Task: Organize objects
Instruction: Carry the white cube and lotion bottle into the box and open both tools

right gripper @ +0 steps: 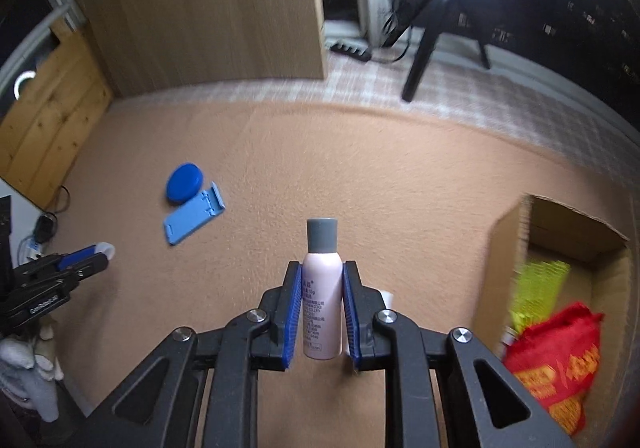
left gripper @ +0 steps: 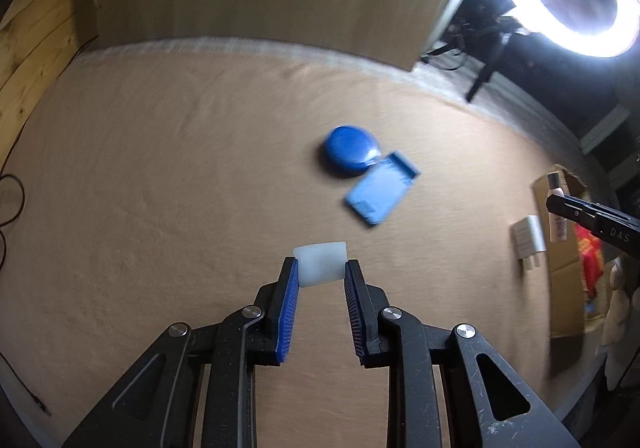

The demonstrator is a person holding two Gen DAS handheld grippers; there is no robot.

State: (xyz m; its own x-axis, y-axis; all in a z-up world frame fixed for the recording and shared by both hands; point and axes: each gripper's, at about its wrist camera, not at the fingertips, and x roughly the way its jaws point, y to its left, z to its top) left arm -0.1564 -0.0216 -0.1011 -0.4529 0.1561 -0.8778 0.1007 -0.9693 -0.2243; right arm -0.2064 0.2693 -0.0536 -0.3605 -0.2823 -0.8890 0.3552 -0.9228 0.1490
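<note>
Both grippers loaded, above the tan cloth.

Left gripper (left gripper: 322,268) pinches a white block (left gripper: 320,262) between its blue pads (left gripper: 290,308), clear of the cloth (left gripper: 160,167). Right gripper (right gripper: 322,270) clamps a pale spray bottle (right gripper: 322,304) with a grey cap (right gripper: 322,235), upright between the pads. On the cloth far of the left gripper: a blue round case (left gripper: 350,149) touching a blue flat holder (left gripper: 380,187). A white charger (left gripper: 528,242) lies at right, just beside an open carton (right gripper: 576,240) holding a red bag (right gripper: 560,360) and yellow mesh (right gripper: 538,288).
</note>
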